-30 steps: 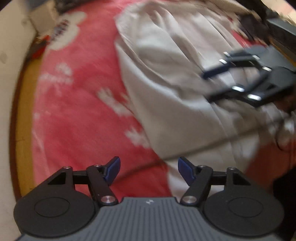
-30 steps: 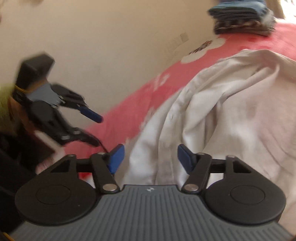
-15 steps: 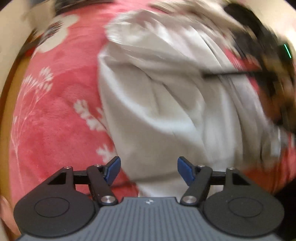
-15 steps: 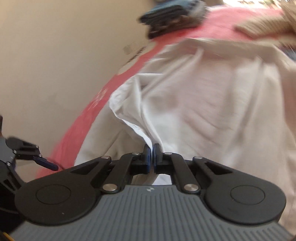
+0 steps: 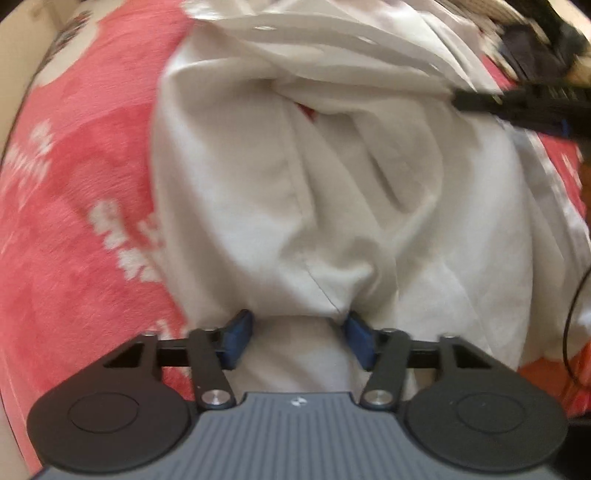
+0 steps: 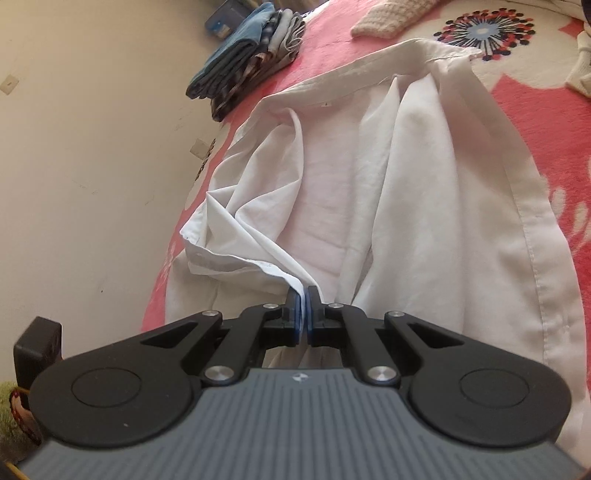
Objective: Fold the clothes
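Under the left wrist camera:
Shirt position: the white shirt (image 5: 332, 192) lies crumpled on the red flowered blanket (image 5: 74, 206), filling the middle of the view straight ahead of the left gripper (image 5: 297, 341) and running down between its fingers.
Left gripper opening: the jaws stand part-way apart and have just been closing; a bunched hem of the shirt sits in the gap.
Left gripper contact: the blue pads (image 5: 236, 339) lie at the cloth's edges, but the blur keeps me from telling whether they press on it.
Other gripper: the right gripper (image 5: 517, 103) reaches in from the upper right, blurred, its tip at a raised fold of the shirt.

Under the right wrist camera:
Shirt position: the shirt (image 6: 406, 184) spreads away from the right gripper (image 6: 303, 314) up the blanket (image 6: 554, 122), collar at the far end, one front edge drawn in a ridge down to the fingertips.
Right gripper opening: the jaws are drawn together.
Right gripper hold: a thin white edge of the shirt, its button placket, is pinched between the pads.
Beyond the shirt: a stack of folded clothes (image 6: 247, 62) rests on the blanket's far left corner by the beige wall (image 6: 92, 166); a pale knitted piece (image 6: 391, 18) lies at the top edge.
Lower left: part of the left gripper's dark body (image 6: 37, 350) shows beside the wall.
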Available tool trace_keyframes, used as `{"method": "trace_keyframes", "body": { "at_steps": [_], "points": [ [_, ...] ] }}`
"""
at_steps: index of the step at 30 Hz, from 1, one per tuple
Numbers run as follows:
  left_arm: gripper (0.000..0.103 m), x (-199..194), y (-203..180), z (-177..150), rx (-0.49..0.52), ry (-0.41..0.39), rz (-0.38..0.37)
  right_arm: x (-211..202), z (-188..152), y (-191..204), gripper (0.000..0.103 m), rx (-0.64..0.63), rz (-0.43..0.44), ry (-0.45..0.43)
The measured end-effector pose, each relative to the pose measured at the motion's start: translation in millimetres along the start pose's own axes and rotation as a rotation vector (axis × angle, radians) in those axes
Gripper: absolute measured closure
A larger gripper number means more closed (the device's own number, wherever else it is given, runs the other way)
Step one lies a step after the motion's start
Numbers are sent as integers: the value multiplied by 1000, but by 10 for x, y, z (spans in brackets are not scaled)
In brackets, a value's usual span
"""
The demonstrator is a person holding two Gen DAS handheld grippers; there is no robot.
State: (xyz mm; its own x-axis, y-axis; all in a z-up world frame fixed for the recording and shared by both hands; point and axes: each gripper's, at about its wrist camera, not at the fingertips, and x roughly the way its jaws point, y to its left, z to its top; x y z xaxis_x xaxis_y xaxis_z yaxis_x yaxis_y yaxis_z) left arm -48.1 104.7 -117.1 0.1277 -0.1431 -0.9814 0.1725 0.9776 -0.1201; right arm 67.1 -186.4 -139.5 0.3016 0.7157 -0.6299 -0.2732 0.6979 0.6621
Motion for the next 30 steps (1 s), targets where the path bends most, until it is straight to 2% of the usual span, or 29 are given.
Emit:
{"method": "trace_keyframes", "body": {
  "at_steps": [2,5,8,10,14,17,20,25,27,30],
  "points": [
    [101,-60,133,-24,-80,-7,21,-8,5,15,101,5,-4,-4],
    [101,-171,384,-49,-187,-15,64,-19,10,55,101,-4,-7,-8],
    [101,-376,654,-6,-226,-63,178,-24,9,107,101,-19,-1,-9],
    [101,-596,881,81,-281,-125,246,-22,12,155,101,-32,9,-9],
    [101,-1063,1233,378,-296,-272,431,21,43,240,101,-39,36,-3],
    [101,-1257,1446,609,-321,-330,532,83,28,321,101,-56,49,11],
    [101,-1345,1637,847,-287,-368,663,172,-10,389,101,-68,63,37],
    [100,-1257,1828,1117,-289,-395,807,332,-90,496,101,-93,84,80],
    [100,-1092,1927,1279,-270,-402,870,393,-119,537,101,-110,84,90],
    [92,-676,1977,1401,-166,-356,1044,495,-157,614,101,-156,70,92]
  ]
}}
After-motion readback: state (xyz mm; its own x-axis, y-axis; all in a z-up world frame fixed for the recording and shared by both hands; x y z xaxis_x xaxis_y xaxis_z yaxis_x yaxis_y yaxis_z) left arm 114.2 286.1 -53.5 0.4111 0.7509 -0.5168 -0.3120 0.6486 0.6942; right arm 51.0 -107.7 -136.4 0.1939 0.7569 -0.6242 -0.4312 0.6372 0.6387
